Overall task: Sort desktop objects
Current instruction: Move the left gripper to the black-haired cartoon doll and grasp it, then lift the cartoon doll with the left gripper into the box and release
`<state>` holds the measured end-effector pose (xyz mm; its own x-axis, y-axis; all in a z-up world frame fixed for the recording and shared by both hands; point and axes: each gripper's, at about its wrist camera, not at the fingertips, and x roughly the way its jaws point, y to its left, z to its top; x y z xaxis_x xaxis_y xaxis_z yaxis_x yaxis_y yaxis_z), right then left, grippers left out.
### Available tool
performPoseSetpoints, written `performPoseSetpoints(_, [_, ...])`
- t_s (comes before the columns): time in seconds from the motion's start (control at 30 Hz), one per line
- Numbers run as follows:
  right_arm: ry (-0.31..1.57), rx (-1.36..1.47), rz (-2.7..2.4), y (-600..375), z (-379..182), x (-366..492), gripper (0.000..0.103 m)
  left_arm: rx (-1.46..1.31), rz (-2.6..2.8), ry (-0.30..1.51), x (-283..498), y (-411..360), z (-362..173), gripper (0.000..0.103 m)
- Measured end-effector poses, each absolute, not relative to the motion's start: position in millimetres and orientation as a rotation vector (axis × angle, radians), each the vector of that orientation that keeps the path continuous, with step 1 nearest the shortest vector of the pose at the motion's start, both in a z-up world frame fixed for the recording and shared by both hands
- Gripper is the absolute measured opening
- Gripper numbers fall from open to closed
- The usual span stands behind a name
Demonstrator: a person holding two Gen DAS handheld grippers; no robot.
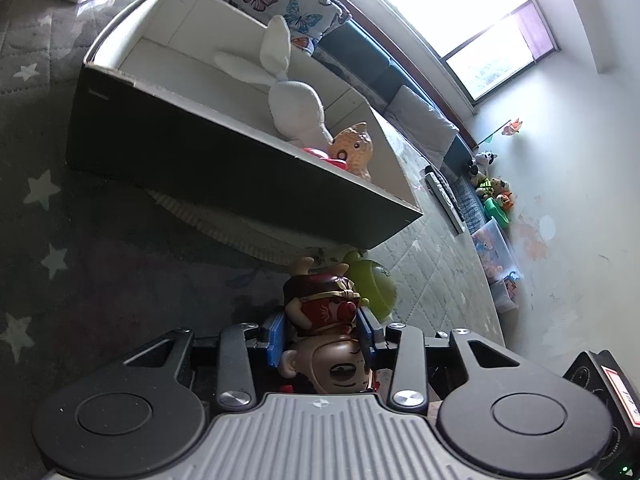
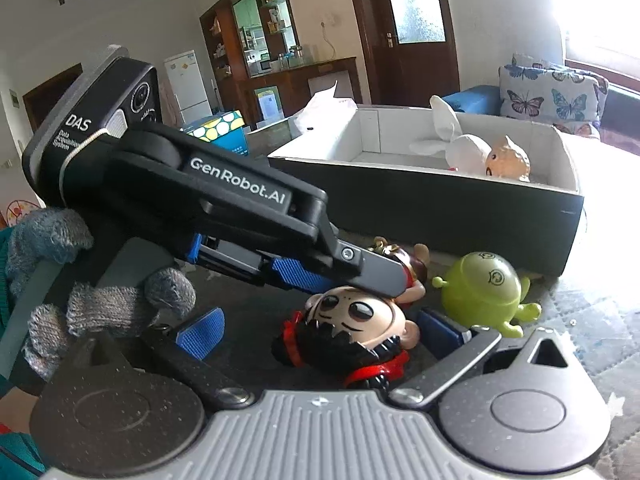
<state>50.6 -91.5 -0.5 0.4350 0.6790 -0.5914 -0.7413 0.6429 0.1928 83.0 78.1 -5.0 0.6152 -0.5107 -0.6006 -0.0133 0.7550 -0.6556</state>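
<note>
Left wrist view: the left gripper [image 1: 322, 330] straddles a figurine [image 1: 326, 320] that lies on the star-patterned mat [image 1: 44, 200]. The doll's red torso sits between the blue pads [image 1: 276, 332], head toward the camera. The pads flank it closely, but I cannot tell whether they press on it. Just beyond the figurine lies a green android toy [image 1: 374, 284], and past that the box [image 1: 168, 148], dark outside and white inside. Three things lie in it: one white plush rabbit [image 1: 292, 100], one tan toy [image 1: 354, 148] and one red piece [image 1: 324, 156], mostly hidden by the box's near wall.

Right wrist view: the right gripper [image 2: 320, 330] is released, its jaws spread wide on either side of the figurine's head without touching it. The left gripper reaches in from the left, held by a hand [image 2: 100, 304] in a grey knit glove, with its upper finger over the doll's body. The android toy stands just right of the figurine, in front of the box wall.

The step in hand looks like grasping the figurine for sorting into the box. The next move calls for a firm clench on the torso, a lift clear of the near wall, and a release inside. Two toys remain outside: one figurine, one android.
</note>
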Motion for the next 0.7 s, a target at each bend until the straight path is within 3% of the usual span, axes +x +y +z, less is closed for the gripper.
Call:
performPoseSetpoints(0.17, [0.702,-0.104,0.867,-93.2,-4.2,50.5,0.102,-0.686,-0.297,0.857,79.3,85.4,-5.5,0.039])
performPoseSetpoints(0.37, [0.708,-0.106,0.840,-94.6,-3.3,51.7,0.088,-0.704,-0.278,0.852,75.3,88.4,-4.5,0.039])
performPoseSetpoints(0.5, [0.703,-0.132,0.848,-93.4,-1.1,47.6,0.073,-0.711,-0.264,0.848,73.4,90.3,-2.4,0.039])
performPoseSetpoints(0.7, [0.664,-0.160,0.852,-90.5,14.3,42.7,0.071,-0.722,-0.270,0.813,69.9,94.7,12.4,0.039])
